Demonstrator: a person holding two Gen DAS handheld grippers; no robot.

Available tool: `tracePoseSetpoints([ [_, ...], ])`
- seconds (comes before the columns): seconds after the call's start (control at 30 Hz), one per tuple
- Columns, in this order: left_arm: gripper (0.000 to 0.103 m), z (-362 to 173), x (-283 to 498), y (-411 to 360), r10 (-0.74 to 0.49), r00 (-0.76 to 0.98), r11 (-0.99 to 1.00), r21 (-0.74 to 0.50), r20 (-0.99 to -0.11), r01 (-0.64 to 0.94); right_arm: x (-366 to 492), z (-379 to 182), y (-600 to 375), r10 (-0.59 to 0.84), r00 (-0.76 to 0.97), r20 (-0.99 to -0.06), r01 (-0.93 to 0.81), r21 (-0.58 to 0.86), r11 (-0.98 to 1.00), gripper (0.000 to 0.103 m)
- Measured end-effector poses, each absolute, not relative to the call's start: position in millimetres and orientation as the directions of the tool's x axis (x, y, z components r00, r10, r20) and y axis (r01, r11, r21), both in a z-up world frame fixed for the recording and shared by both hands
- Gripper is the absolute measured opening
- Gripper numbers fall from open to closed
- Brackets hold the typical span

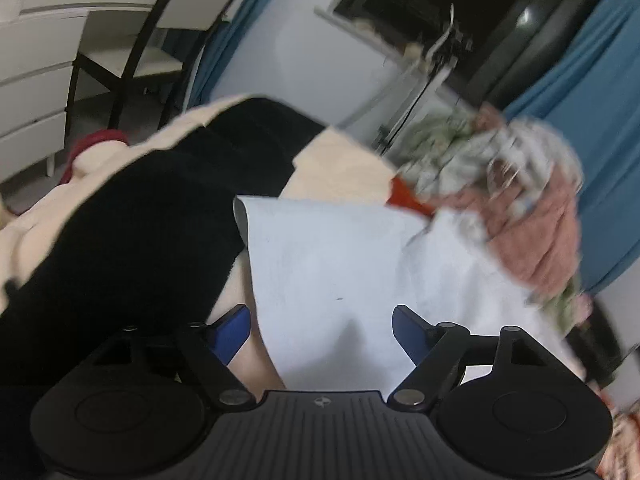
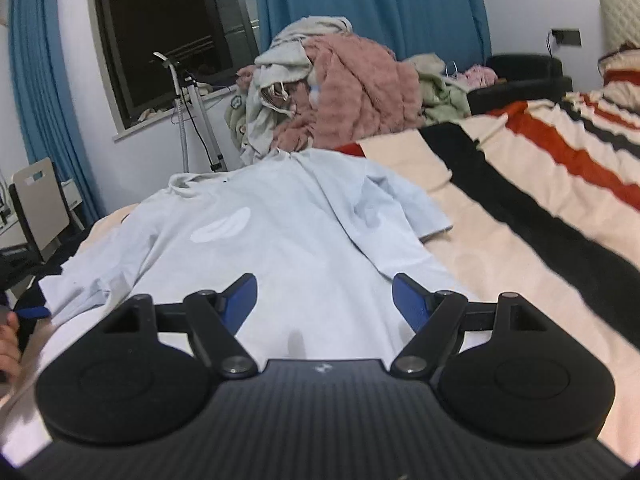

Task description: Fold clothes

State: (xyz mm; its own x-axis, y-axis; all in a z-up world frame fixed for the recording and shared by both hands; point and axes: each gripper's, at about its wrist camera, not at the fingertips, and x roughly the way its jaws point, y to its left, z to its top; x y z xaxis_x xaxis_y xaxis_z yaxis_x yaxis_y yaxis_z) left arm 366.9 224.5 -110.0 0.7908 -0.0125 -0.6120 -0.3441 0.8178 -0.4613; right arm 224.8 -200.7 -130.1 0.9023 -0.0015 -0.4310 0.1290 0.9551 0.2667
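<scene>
Both grippers, left (image 1: 321,330) and right (image 2: 324,300), gaped empty over the shirt (image 2: 280,240); a clothes pile (image 2: 332,92) crowded the bed's (image 2: 500,240) far edge.

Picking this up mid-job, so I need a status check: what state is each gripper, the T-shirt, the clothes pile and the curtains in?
left gripper: open, empty, over the shirt.
right gripper: open, empty, above the shirt.
white T-shirt: spread flat on the bed, unfolded, sleeves out.
clothes pile: heaped, unfolded.
striped blanket: laid over the bed.
blue curtains: drawn aside, window uncovered.
</scene>
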Motion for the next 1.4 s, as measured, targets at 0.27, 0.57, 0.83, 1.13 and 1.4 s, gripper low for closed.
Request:
tracePoseSetpoints([
  [0.27,0.035,-110.0,425.3,228.1,0.110,0.749,0.865,-0.309,-0.653,-0.396,242.0,-140.4,-178.3,0.007,0.899,-0.438,0.093,0.206,0.974,0.076],
  [0.57,0.008,-34.6,507.0,257.4,0.140,0.814,0.954,-0.143,-0.564,-0.263,249.3,-146.0,-161.7,0.055,0.903,-0.425,0.024,0.177,0.984,0.076],
  [0.83,0.007,-39.8,589.8,263.2,0.390,0.753,0.920,0.188,-0.529,-0.345,261.0,-152.1,-157.3,0.013,0.920,-0.392,0.054,0.161,0.986,0.076],
  [1.13,0.042,-40.6,547.8,243.9,0.309,0.791,0.949,0.120,-0.528,-0.290,273.1,-156.4,-155.3,0.000,0.926,-0.379,0.055,0.133,0.990,0.076],
  [1.4,0.078,-10.5,481.6,216.2,0.242,0.830,0.969,0.084,-0.503,-0.232,265.8,-147.9,-157.9,0.014,0.932,-0.363,0.045,0.153,0.987,0.076],
])
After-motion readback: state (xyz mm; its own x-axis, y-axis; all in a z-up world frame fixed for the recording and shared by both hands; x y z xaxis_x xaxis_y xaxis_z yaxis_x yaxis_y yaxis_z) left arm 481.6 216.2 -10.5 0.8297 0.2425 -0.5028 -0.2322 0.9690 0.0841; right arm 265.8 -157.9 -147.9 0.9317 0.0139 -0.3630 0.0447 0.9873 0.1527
